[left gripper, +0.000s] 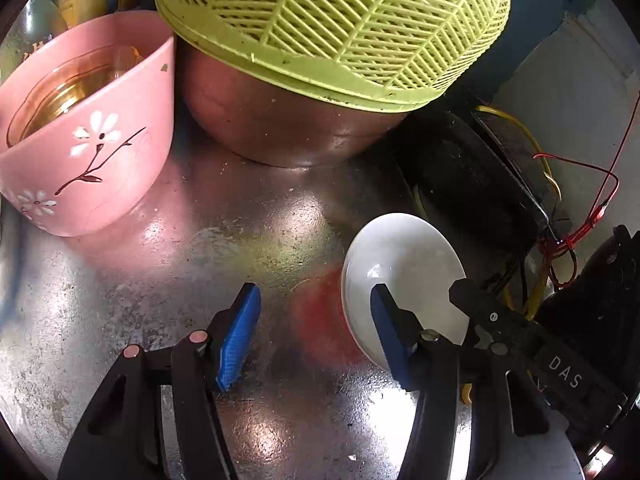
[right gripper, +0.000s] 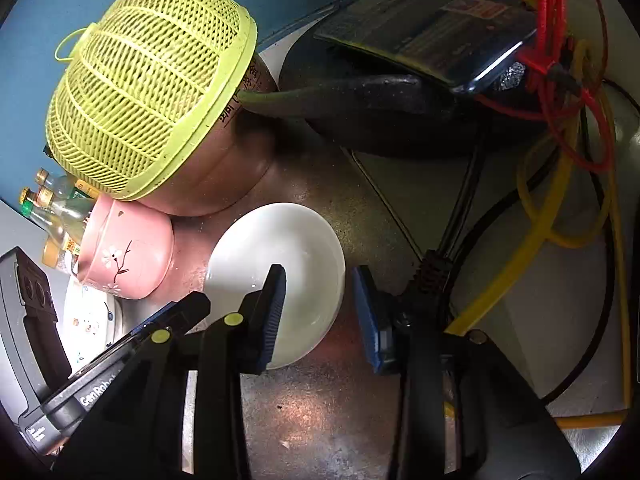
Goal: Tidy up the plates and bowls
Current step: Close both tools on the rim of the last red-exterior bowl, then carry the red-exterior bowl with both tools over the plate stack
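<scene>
- A small white bowl (right gripper: 280, 276), smooth and glossy, sits on a mottled, reflective sheet-metal counter (left gripper: 200, 248), near the counter's middle, to the right of the pink bowl and in front of the copper-toned pot.
- The right gripper (right gripper: 320, 308) straddles the white bowl's right rim: one ribbed blue pad lies inside the bowl, the other outside it. A gap shows on the outer side, so the pads do not yet press the rim.
- The left gripper (left gripper: 316, 332) is spread about halfway. Its right blue pad overlaps the white bowl's left edge; its left pad hangs over bare metal. Nothing is pinched.
- A pink bowl (left gripper: 84, 136) with steep, matte walls and painted white blossoms on a dark twig stands far left, holding an amber glass dish (left gripper: 60, 88).
- Beside it sits a rounded copper-toned metal pot (left gripper: 280, 128), capped by an upturned yellow-green plastic basket (left gripper: 332, 20) with slatted lattice.
- In the right wrist view a white plate (right gripper: 92, 316) with small printed motifs lies under the pink bowl, and glass bottles (right gripper: 52, 208) stand behind.
- To the right are a dark, pitted pan (right gripper: 400, 96), a flat black device (right gripper: 432, 32), and tangled yellow and red wires (right gripper: 560, 208).
</scene>
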